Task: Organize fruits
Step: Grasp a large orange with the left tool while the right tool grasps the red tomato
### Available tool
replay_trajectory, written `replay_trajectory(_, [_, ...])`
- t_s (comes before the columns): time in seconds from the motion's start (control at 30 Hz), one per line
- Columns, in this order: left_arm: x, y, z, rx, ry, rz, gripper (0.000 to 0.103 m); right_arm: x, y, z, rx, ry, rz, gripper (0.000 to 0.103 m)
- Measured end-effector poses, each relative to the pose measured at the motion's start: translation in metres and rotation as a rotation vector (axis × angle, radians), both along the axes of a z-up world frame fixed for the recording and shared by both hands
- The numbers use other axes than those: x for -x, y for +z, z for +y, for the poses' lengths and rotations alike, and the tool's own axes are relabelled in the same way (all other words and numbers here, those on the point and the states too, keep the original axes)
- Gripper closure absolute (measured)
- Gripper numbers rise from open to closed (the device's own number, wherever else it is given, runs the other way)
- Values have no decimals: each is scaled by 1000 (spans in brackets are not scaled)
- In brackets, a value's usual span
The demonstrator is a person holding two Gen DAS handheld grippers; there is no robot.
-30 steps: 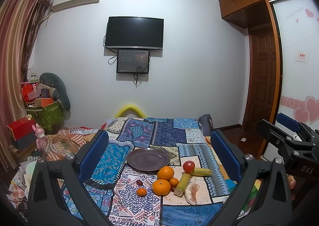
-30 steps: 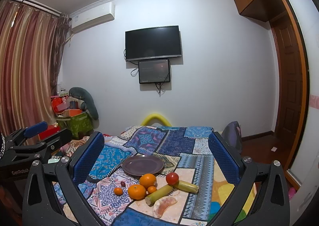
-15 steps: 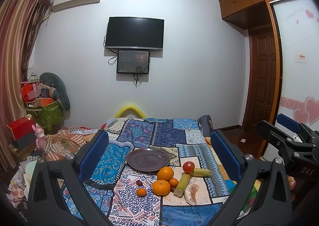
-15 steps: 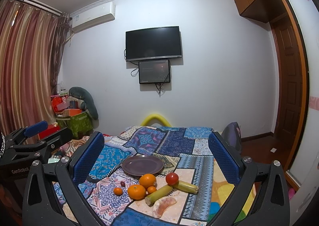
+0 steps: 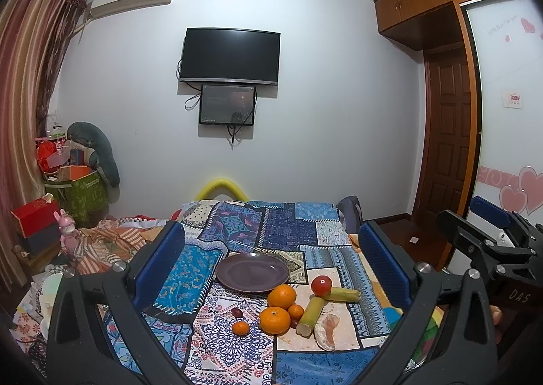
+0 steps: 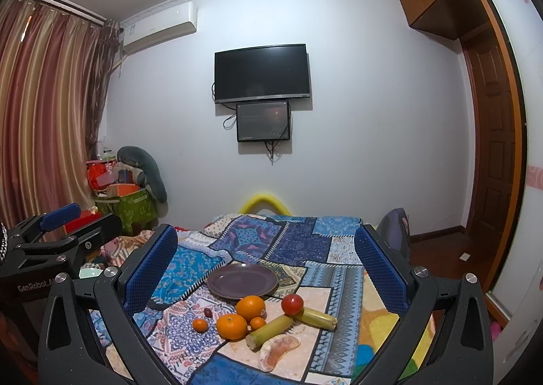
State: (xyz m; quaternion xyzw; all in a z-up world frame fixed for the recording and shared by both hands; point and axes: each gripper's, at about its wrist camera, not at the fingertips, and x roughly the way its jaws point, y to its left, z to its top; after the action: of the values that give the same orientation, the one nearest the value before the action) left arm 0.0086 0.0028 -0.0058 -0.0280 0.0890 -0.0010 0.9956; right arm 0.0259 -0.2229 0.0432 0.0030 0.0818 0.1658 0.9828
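fruits (image 5: 281,308) beside plate (image 5: 252,272); both tools spread wide, each view catching the other tool.

Even, dim indoor light, soft shadows, sharp focus, strong fisheye bending, dark vignetted corners.

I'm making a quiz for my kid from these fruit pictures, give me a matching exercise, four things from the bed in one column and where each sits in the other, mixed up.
Things:
1. plate
2. tomato
3. peeled citrus piece
4. dark red small fruit

Places:
A. nearest the camera, beside the stalk's cut end
B. behind all the fruit, nothing on it
C. against the far stalk
D. left of the big oranges

Pairs: 1-B, 2-C, 3-A, 4-D
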Motion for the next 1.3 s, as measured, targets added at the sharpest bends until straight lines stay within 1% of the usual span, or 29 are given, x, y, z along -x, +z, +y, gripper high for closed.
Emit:
replay_trajectory(0.17, [-13, -7, 4, 1, 7, 29, 0, -11, -9, 0, 11, -6, 23, 0])
replay_trajectory(0.37, [-48, -24, 14, -4, 22, 111, 0, -38, -29, 0, 49, -27, 81, 0])
replay_trajectory(0.53, [-84, -46, 25, 19, 20, 208, 0, -71, -55, -4, 80, -33, 173, 0])
replay_trajectory(0.67, [-111, -65, 29, 8, 32, 268, 0, -94, -72, -8, 75, -18, 262, 0])
replay_trajectory(0.73, [-127, -76, 29, 0, 20, 308, 6, -103, -80, -9, 97, -17, 297, 0])
replay_trajectory(0.8, [-143, -88, 29, -7, 8, 353, 15, -113, -88, -9, 118, -21, 319, 1])
replay_trajectory(0.87, [-155, -97, 28, -7, -9, 385, 16, -124, -95, -9, 135, -12, 351, 5])
replay_trajectory(0.93, [-169, -108, 27, -3, -26, 423, 19, -133, -101, -9, 147, -4, 375, 13])
replay_trajectory(1.0, [-185, -120, 24, 2, -47, 467, 28, -144, -107, -7, 161, 8, 398, 18])
replay_trajectory(1.07, [-200, -132, 22, 11, -73, 514, 34, -153, -114, -7, 172, 19, 414, 23])
replay_trajectory(1.1, [-206, -138, 20, 20, -90, 539, 37, -159, -118, -6, 177, 25, 425, 28])
replay_trajectory(1.13, [-213, -143, 19, 28, -104, 559, 38, -163, -122, -6, 182, 32, 438, 34])
replay_trajectory(1.17, [-220, -150, 18, 36, -114, 580, 40, -168, -126, -5, 183, 38, 448, 36])
replay_trajectory(1.23, [-229, -161, 15, 43, -130, 611, 40, -178, -133, -5, 186, 53, 474, 43])
replay_trajectory(1.3, [-240, -172, 11, 46, -137, 635, 40, -186, -141, -5, 190, 66, 496, 46])
